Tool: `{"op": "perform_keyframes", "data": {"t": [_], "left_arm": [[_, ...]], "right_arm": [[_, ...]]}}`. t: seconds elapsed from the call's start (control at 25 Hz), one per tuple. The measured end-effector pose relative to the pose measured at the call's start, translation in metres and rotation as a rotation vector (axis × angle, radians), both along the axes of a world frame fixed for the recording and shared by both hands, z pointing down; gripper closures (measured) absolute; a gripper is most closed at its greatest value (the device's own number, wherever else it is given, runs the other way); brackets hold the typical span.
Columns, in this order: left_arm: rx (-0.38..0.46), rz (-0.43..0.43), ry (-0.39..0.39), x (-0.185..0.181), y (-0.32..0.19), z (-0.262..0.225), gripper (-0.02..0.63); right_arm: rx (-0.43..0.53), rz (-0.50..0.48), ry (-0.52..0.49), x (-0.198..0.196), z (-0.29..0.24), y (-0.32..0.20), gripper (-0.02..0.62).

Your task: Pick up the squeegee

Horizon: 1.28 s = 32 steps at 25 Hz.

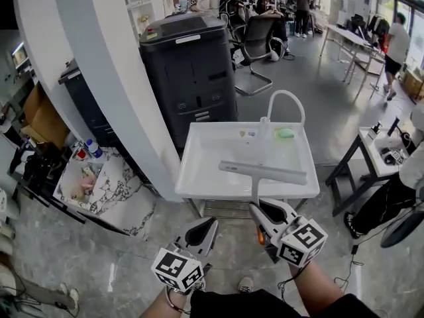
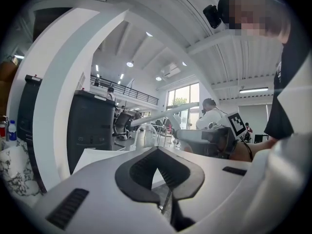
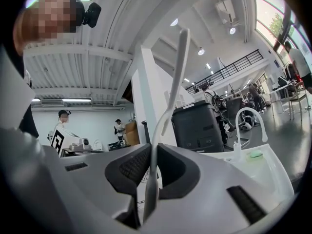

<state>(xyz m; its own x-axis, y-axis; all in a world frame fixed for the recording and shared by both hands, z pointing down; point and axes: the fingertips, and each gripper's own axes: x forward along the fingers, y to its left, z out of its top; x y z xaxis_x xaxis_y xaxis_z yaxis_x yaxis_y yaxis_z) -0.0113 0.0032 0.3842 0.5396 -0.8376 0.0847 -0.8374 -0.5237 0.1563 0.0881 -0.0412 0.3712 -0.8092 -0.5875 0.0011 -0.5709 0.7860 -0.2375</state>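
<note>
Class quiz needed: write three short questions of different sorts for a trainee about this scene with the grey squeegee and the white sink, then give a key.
1. True or false: the right gripper is clamped on the handle of the grey T-shaped squeegee.
2. Multiple choice: the small pale green object lies (A) on the floor, (B) in the white rectangular sink near the curved white tap, (C) on top of the black machine.
3. Fill in: the left gripper, its jaws together, holds ____.
Key: 1 true; 2 B; 3 nothing.
</note>
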Motion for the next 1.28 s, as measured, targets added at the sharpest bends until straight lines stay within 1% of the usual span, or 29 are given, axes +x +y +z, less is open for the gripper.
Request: {"op": "perform_keyframes", "data": {"t": [0.2, 0.4, 0.6, 0.8, 1.0, 1.16, 1.28], "left_arm": [[0.018, 0.052, -0.016, -0.011, -0.003, -0.006, 0.591], [0.018, 0.111, -0.016, -0.036, -0.006, -0.007, 0.591], [0.008, 0.154, -0.003, -0.061, -0.007, -0.001, 0.591], [0.007, 0.174, 0.007, -0.081, -0.011, -0.001, 0.591], [0.012, 0.193, 0.012, -0.090, -0.013, 0.001, 0.591], [0.008, 0.196, 0.021, -0.088, -0.015, -0.002, 0.591], [0.016, 0.206, 0.013, -0.085, -0.016, -0.002, 0.591]], "right_arm": [[0.007, 0.046, -0.009, -0.012, -0.004, 0.003, 0.540], [-0.002, 0.106, -0.014, -0.036, 0.000, 0.003, 0.541], [-0.007, 0.155, -0.014, -0.060, 0.002, 0.006, 0.541], [-0.013, 0.177, -0.007, -0.081, 0.005, 0.007, 0.541], [-0.012, 0.192, -0.004, -0.089, 0.005, 0.009, 0.541], [-0.014, 0.202, -0.003, -0.088, 0.006, 0.008, 0.541], [-0.015, 0.204, -0.001, -0.086, 0.005, 0.007, 0.541]]}}
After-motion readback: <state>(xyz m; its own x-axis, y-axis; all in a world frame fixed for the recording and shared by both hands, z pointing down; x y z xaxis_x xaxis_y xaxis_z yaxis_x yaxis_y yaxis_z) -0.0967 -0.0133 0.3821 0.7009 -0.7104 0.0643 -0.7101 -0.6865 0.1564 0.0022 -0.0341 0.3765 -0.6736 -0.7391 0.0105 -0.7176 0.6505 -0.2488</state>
